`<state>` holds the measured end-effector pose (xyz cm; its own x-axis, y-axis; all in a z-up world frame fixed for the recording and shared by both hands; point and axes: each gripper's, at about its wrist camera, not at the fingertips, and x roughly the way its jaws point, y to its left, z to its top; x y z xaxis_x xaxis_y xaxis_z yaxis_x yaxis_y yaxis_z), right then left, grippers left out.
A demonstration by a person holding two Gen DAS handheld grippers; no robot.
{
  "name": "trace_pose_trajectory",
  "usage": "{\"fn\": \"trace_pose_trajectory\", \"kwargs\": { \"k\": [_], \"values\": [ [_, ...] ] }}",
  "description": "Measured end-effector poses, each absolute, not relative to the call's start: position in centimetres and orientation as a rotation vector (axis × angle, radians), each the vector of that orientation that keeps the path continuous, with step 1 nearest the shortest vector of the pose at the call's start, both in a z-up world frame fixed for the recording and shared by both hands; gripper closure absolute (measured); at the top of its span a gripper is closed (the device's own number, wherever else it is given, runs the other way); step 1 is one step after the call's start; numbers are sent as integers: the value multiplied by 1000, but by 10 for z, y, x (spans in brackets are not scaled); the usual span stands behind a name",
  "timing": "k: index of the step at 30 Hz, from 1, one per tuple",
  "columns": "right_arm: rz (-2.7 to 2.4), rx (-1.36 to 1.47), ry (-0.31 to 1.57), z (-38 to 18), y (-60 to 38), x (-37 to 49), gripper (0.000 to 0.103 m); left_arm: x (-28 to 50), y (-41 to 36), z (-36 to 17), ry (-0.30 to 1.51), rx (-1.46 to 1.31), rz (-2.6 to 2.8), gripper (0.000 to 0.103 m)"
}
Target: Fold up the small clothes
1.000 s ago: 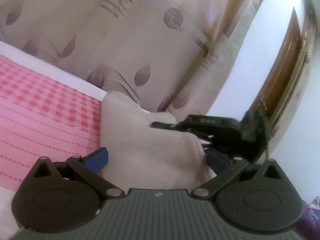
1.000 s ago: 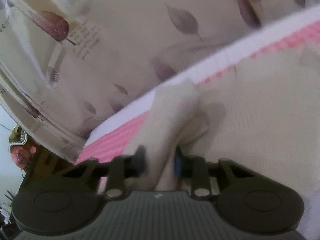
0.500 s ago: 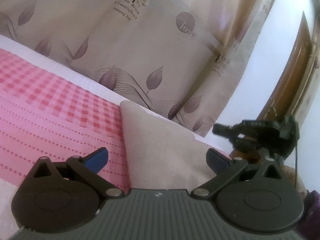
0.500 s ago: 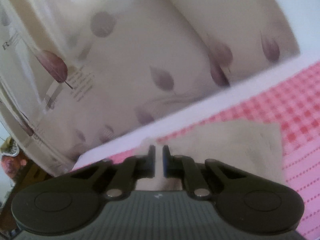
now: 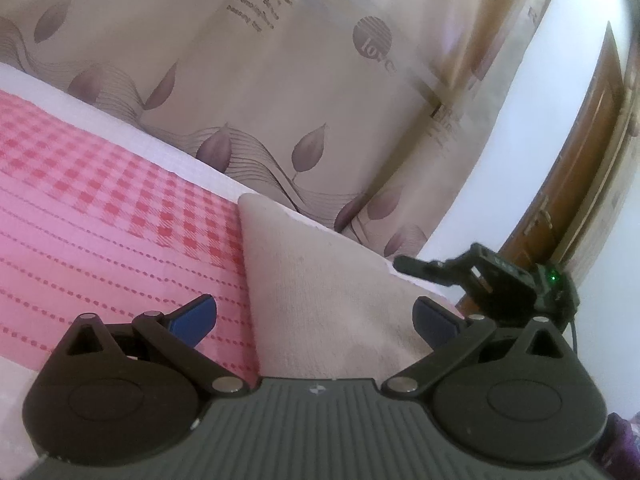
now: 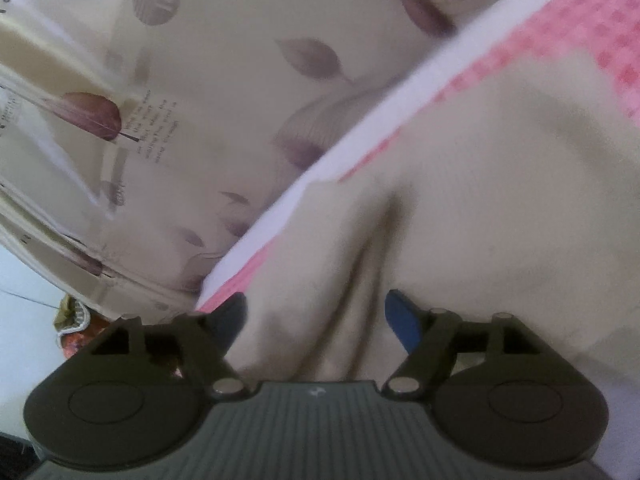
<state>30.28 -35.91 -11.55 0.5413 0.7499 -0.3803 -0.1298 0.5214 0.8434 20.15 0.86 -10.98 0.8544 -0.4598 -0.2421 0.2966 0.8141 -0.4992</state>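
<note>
Beige cloth [image 5: 320,292]: flat on pink checked bedsheet [image 5: 100,208], ahead of left gripper [image 5: 316,316], between its spread, empty fingers. Right gripper [image 6: 316,316]: fingers apart, puckered cloth fold between them, contact unclear through blur. Leaf-print curtain [image 5: 280,80] beyond both.

One beige cloth [image 5: 320,292], two claws, one pink checked sheet [image 5: 100,200], one curtain [image 5: 280,80].

Pink checked bedsheet [image 5: 100,200]; leaf-print curtain [image 5: 280,80] behind; brown wooden door [image 5: 580,184] right.
</note>
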Motion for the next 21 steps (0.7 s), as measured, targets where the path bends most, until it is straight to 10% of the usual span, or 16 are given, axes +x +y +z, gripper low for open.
{"fn": "trace_pose_trajectory", "kwargs": {
  "k": [3,5,8,21],
  "values": [
    [625,827,836,-112,-342,304,28,203,8,-110,363,-465,-424,0],
    [614,767,817,-108,-329,307,61,201,8,-110,350,-462,-431,0],
    [606,695,754,-99,-319,311,76,197,7,-105,324,-443,-438,2],
    [597,696,667,-68,-361,310,80,168,-95,-93,188,64,-607,7]
  ]
}}
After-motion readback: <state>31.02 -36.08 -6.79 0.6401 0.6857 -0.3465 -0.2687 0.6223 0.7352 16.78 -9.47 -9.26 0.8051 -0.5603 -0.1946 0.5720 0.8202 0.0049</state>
